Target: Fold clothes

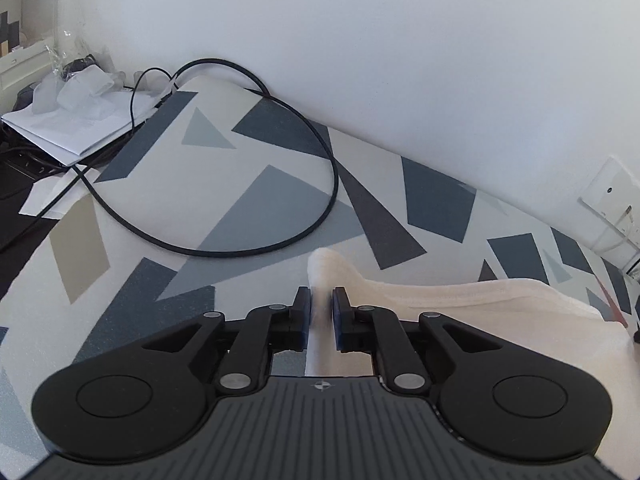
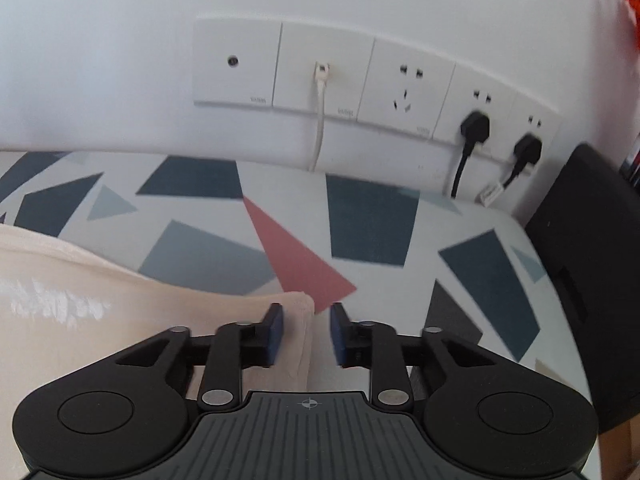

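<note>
A cream garment (image 1: 460, 300) lies on a table covered with a cloth of grey, blue and beige shapes (image 1: 224, 208). In the left wrist view my left gripper (image 1: 321, 304) has its jaws a narrow gap apart around a corner of the garment, which pokes up between the pads. In the right wrist view the same cream garment (image 2: 100, 304) fills the lower left. My right gripper (image 2: 307, 320) is open, its jaws a little apart, with the garment's right edge between them next to the left pad (image 2: 276, 332).
A black cable (image 1: 280, 152) loops over the table's far left, beside a stack of papers and plastic bags (image 1: 76, 120). A white wall runs behind. Wall sockets with two black plugs (image 2: 474, 126) and a white cable sit ahead of the right gripper. A black box (image 2: 592, 264) stands at right.
</note>
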Tool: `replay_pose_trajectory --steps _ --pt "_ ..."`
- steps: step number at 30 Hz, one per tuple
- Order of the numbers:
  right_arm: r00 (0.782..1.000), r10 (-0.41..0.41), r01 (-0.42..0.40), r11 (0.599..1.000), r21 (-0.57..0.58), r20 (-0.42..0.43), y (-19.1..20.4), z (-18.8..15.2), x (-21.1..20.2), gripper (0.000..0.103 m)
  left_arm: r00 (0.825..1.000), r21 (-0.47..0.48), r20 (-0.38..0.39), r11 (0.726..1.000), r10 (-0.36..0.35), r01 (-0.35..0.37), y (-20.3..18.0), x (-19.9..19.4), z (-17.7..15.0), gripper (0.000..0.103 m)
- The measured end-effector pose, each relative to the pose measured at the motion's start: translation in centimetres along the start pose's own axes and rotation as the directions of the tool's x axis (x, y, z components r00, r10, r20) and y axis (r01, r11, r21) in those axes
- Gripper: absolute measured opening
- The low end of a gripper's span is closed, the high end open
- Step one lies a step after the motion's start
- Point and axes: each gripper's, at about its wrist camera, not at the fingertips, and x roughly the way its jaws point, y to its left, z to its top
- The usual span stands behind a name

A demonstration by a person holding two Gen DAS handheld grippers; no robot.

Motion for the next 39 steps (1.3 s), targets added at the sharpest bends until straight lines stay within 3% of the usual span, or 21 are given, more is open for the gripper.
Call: replay_pose_trajectory --steps 2,5,10,13,15,18,20,23,25,28,31,34,36,39 --pt "0.994 0.100 -0.097 0.994 -0.053 0.049 1.6 1.0 -1.2 0.032 1.000 0.008 0.021 1.000 -0.005 0.005 0.1 -0.7 0.2 0.025" --pt "0.963 0.258 -0.244 0.958 -0.149 0.083 4.5 2.4 -2.4 0.031 0.999 0.036 0.043 0.999 -0.023 0.022 -0.3 -1.8 0.3 0.027" --pt "0.916 0.401 -0.385 0.892 -0.237 0.021 10.6 3.4 -0.8 0.031 0.996 0.117 -0.009 0.989 -0.094 0.094 -3.0 -2.4 -0.3 0.029" --pt "0.872 0.487 -0.477 0.816 -0.327 -0.056 13.2 3.1 -0.7 0.031 0.990 0.198 -0.086 0.972 -0.111 0.126 -4.8 -2.7 -1.8 0.029" --pt "0.848 0.518 -0.517 0.762 -0.389 -0.113 14.4 2.7 -1.2 0.028 0.988 0.258 -0.131 0.960 -0.078 0.110 -5.7 -2.7 -3.0 0.029" --pt "0.857 0.491 -0.501 0.718 -0.482 -0.160 15.8 2.0 -1.9 0.029 0.982 0.297 -0.175 0.947 -0.068 0.119 -6.1 -2.8 -5.0 0.029" --pt "0.861 0.478 -0.493 0.706 -0.508 -0.172 16.3 1.9 -2.0 0.030 0.985 0.320 -0.164 0.941 -0.056 0.107 -6.3 -2.8 -5.9 0.030" --pt "0.871 0.466 -0.471 0.699 -0.539 -0.157 17.0 2.5 -2.1 0.038 0.986 0.320 -0.154 0.942 -0.057 0.105 -6.3 -2.7 -6.5 0.035" --pt "0.868 0.461 -0.475 0.663 -0.579 -0.184 17.9 2.8 -1.7 0.041 0.986 0.317 -0.153 0.942 -0.062 0.109 -6.3 -2.5 -6.6 0.036" --pt "0.860 0.445 -0.491 0.591 -0.640 -0.249 19.1 2.7 -0.9 0.040 0.987 0.324 -0.145 0.940 -0.065 0.109 -6.3 -2.4 -6.7 0.036" --pt "0.845 0.449 -0.518 0.543 -0.661 -0.293 19.5 2.4 -0.6 0.027 0.989 0.325 -0.134 0.939 -0.068 0.109 -6.2 -2.5 -6.8 0.037" --pt "0.839 0.450 -0.528 0.542 -0.654 -0.305 19.6 2.8 -1.2 0.004 0.990 0.320 -0.123 0.941 -0.071 0.107 -6.2 -2.5 -7.0 0.036" --pt "0.856 0.447 -0.492 0.554 -0.671 -0.258 19.3 3.2 -2.0 0.003 0.991 0.318 -0.114 0.943 -0.068 0.101 -6.2 -2.5 -7.0 0.037" --pt "0.894 0.437 -0.402 0.679 -0.614 -0.102 18.2 5.6 -2.2 0.001 0.995 0.318 -0.088 0.945 -0.054 0.079 -6.4 -2.5 -7.3 0.037"
